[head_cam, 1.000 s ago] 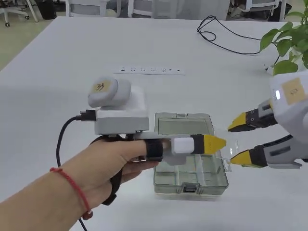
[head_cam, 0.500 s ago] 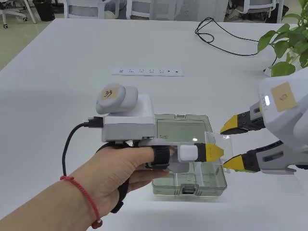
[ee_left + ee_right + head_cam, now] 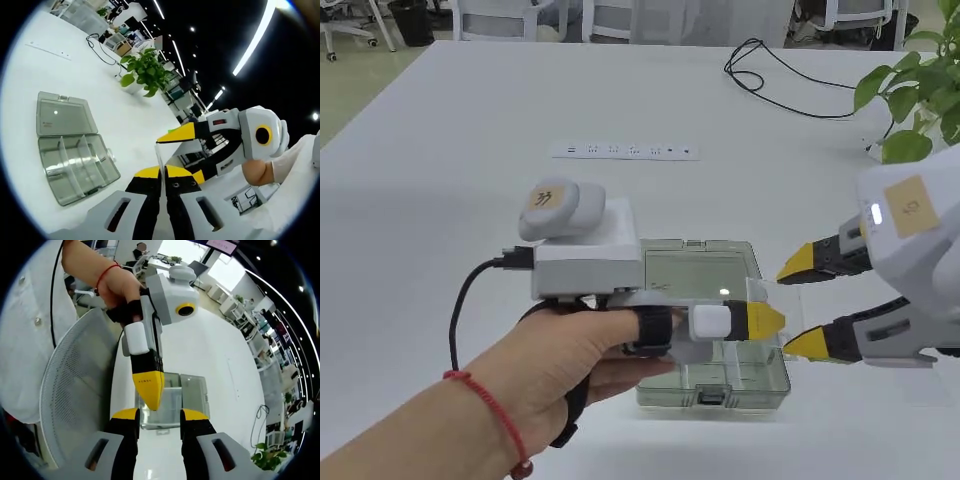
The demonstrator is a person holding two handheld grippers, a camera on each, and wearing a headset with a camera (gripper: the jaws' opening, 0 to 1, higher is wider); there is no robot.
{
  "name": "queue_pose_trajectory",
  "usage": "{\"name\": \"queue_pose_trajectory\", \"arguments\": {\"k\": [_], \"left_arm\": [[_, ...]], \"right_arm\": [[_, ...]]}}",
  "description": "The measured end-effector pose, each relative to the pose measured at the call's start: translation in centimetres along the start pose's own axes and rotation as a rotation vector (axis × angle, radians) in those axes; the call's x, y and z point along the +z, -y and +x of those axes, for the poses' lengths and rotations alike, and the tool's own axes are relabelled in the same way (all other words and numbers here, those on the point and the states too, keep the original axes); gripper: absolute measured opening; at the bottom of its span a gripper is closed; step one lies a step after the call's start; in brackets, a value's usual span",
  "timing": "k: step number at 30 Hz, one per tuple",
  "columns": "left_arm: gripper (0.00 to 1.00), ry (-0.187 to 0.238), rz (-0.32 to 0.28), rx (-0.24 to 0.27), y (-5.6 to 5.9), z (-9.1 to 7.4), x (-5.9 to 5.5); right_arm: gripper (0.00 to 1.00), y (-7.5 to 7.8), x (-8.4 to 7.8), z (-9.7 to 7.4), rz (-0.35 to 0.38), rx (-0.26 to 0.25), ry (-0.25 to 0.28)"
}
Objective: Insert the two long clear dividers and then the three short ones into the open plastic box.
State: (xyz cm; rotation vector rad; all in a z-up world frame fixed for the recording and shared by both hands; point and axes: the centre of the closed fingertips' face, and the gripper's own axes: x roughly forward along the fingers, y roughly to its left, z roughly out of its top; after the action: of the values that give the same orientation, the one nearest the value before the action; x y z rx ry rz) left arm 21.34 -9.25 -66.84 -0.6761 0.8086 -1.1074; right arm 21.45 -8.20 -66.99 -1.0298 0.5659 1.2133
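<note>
Moved since a second ago: right gripper (image 3: pixel 788 310), edged in toward the other tool's tip; little else has shifted. Left gripper (image 3: pixel 770 320): jaws clamped on one clear divider (image 3: pixel 158 157), held over the right end of the open plastic box (image 3: pixel 665 385); right gripper: jaws spread either side of that divider, gripping nothing. Risk, as judged: an askew pinch during handover could twist or drop the thin sheet, so it misses its slots.
</note>
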Motion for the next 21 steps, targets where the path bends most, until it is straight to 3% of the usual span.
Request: {"name": "queue_pose_trajectory", "arguments": {"k": [9, 15, 18, 21], "left_arm": [[0.00, 0.007, -0.014, -0.009, 0.1, 0.0, 0.1], [0.00, 0.010, 0.018, 0.007, -0.1, 0.0, 0.1], [0.00, 0.005, 0.104, 0.018, -0.5, -0.4, 0.2], [0.00, -0.030, 0.243, -0.008, 0.0, -1.0, -0.3]], "right_arm": [[0.35, 0.0, 0.0, 0.0, -0.020, -0.008, -0.003], [0.36, 0.4, 0.1, -0.5, -0.009, -0.007, 0.007], [0.37, 0.8, 0.9, -1.3, 0.052, 0.018, 0.074], [0.34, 1.7, 1.4, -2.5, 0.116, 0.063, 0.146]]}}
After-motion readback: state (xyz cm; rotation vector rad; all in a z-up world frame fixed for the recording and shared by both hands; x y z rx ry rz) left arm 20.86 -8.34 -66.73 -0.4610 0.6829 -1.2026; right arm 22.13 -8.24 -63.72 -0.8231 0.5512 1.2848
